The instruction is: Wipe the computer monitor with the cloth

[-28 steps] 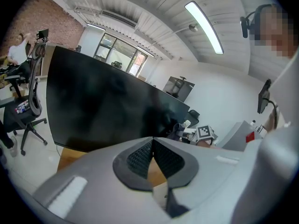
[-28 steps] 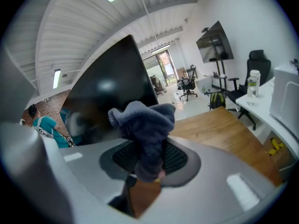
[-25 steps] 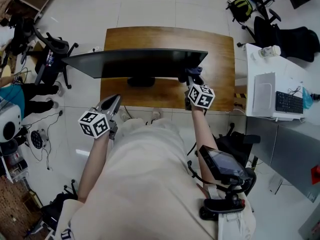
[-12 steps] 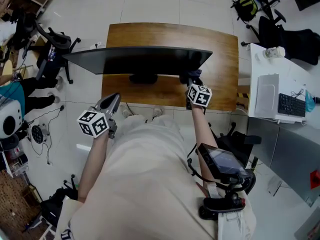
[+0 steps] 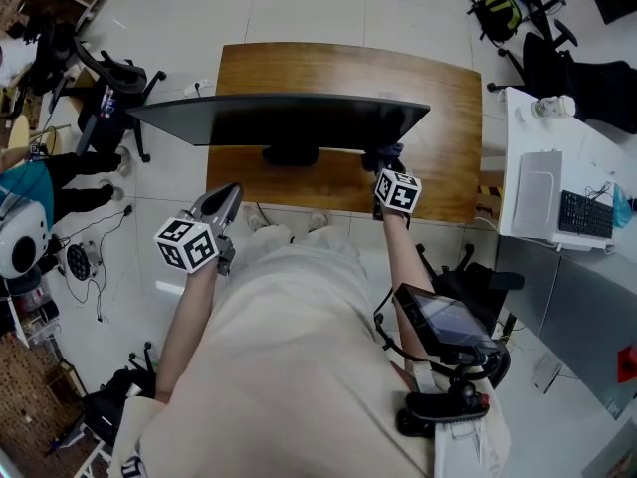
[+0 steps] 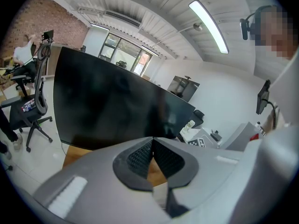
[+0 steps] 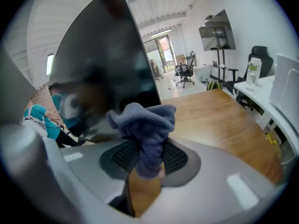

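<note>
A brown wooden table is seen from above on a floor of pale glossy tiles. Its top is bare apart from a wide black monitor, which is carried on a dark stand near the table's middle. The dark blue cloth is clamped between the closed right tongs and is bunched above their tips. It is held at the monitor's right end, low on the dark screen. Whether cloth and glass are touching cannot be told. The left tongs are held back from the table's near edge, to the left. Their ribbed pads are pressed together at the tips with nothing between them, and they are pointed toward the screen. A white table is set just beside the wooden one on the right. A keyboard, a flat white box and a bottle are laid out on it. Black office chairs are placed at the left and the upper right, and a yellow-green backpack is left on the floor near the latter. A seated person in a teal top is partly seen at the left edge. In the left gripper view a brick wall, a white ribbed ceiling and a long strip light are shown.
</note>
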Demonstrator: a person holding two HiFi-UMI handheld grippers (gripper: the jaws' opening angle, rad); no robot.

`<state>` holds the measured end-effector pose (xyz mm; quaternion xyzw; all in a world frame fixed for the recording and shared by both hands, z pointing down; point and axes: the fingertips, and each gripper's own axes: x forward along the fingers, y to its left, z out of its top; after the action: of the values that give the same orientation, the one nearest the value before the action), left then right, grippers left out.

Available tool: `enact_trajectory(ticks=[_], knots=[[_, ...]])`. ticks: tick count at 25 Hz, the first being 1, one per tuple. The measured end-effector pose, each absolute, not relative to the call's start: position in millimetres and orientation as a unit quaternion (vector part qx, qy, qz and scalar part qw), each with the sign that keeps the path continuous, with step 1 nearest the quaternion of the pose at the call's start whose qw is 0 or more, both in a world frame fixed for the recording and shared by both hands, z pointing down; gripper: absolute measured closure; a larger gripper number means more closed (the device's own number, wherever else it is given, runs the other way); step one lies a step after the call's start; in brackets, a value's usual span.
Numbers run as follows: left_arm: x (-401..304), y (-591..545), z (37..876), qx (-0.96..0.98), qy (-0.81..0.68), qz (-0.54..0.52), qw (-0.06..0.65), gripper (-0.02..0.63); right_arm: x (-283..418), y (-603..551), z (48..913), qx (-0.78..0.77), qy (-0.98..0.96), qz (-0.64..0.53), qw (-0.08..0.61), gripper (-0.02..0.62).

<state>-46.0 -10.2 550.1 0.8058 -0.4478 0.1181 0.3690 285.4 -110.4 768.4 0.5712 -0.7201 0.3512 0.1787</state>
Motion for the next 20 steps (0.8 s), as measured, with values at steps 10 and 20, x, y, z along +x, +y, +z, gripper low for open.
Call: enact_trajectory(ticks=[10, 20], knots=[[-48.3, -16.7, 548.4, 0.802, -0.453, 0.116, 0.371, 0.607, 284.9, -103.1, 798.0, 0.565, -0.713, 0.359, 0.206, 0.472], [-57.6, -19.8, 547.8, 0.798, -0.458, 0.112, 0.375, 0.607, 283.7, -98.4, 814.7, 0.562, -0.706, 0.368, 0.222, 0.472]])
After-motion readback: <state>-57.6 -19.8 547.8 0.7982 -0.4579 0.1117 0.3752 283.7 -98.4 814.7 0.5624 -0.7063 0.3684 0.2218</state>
